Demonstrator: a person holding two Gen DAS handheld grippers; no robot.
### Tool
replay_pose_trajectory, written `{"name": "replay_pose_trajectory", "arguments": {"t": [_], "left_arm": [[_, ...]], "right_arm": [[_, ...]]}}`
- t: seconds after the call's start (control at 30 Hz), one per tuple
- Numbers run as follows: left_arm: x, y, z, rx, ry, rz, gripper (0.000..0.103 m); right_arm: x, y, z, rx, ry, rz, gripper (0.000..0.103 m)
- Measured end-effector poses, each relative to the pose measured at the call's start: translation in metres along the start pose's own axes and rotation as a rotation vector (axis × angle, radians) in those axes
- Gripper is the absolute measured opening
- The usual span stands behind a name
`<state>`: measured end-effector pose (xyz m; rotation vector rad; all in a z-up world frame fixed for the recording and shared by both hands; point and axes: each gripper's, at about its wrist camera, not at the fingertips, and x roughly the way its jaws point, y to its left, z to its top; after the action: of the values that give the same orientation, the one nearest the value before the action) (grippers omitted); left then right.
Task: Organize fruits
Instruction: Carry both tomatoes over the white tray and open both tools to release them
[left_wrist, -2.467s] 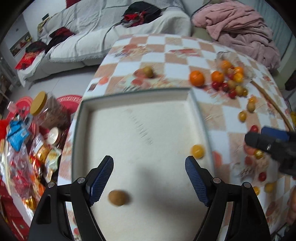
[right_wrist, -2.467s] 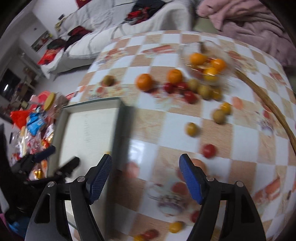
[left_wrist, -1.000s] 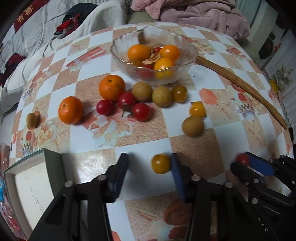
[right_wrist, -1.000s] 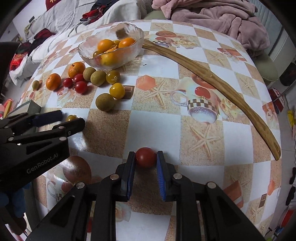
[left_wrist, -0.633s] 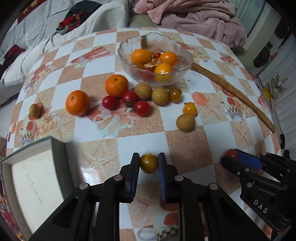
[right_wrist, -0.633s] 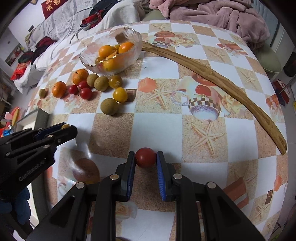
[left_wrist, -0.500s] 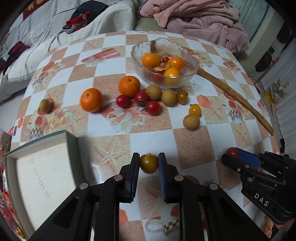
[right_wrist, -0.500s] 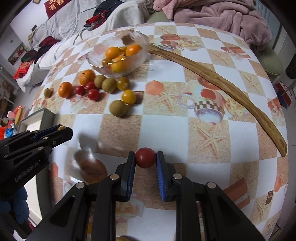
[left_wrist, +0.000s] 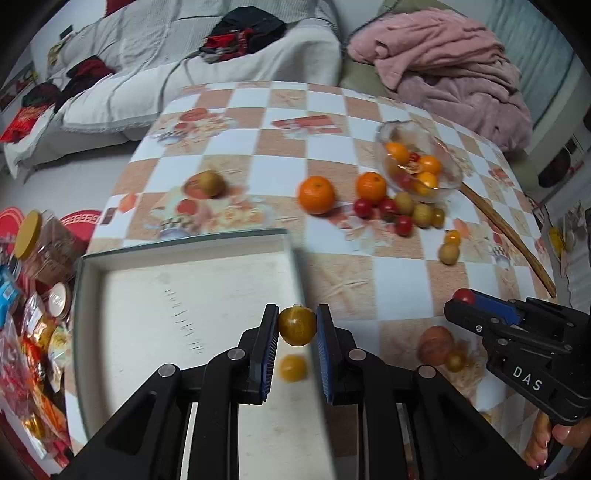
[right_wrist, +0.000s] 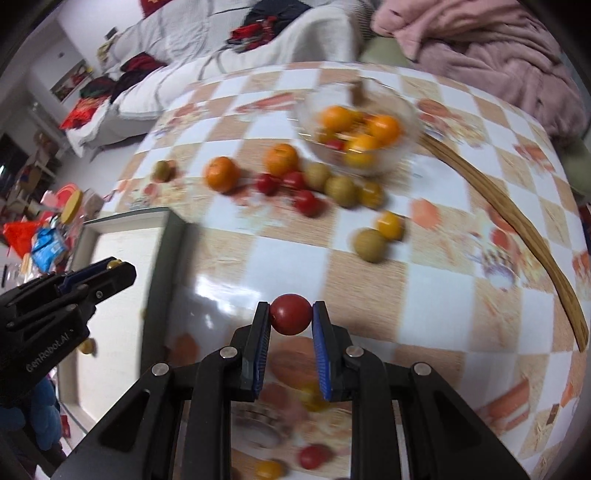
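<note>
My left gripper (left_wrist: 297, 326): clenched on a yellow-brown tomato (left_wrist: 297, 325), held above the right wall of the tray (left_wrist: 177, 254).
My right gripper (right_wrist: 290, 319): clenched on a red tomato (right_wrist: 290, 314), above the bench (right_wrist: 424, 280), right of the tray.
Tray: white inside, at the bench's left edge; one yellow fruit (left_wrist: 293, 367) lies in it.
Glass bowl (left_wrist: 419, 162): far side, holds oranges.
Loose fruit: two mandarins (left_wrist: 316, 194), red tomatoes and brown fruits just beside the bowl.
Wooden stick (right_wrist: 517, 236): lies right of the bowl.

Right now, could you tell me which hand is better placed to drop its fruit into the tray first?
Left. Its tongs hold a yellow tomato right over the tray, while the right tongs carry a red tomato out over the table.
</note>
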<state>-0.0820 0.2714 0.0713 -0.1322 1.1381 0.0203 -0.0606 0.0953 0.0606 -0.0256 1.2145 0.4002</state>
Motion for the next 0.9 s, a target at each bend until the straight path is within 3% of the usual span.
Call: {"name": "replay_pose_trajectory", "arguments": {"t": [0.43,0.9], "left_arm": [[0.005,0.095,-0.022,-0.118,0.014,0.14,0.022],[0.027,0.111,-0.032,-0.105,0.051,0.156,0.022]], "right_arm": [[0.029,0.114,0.027,-0.126,0.032,0.139,0.025],[0.079,0.143,0.033,-0.179,0.133,0.106,0.025]]}}
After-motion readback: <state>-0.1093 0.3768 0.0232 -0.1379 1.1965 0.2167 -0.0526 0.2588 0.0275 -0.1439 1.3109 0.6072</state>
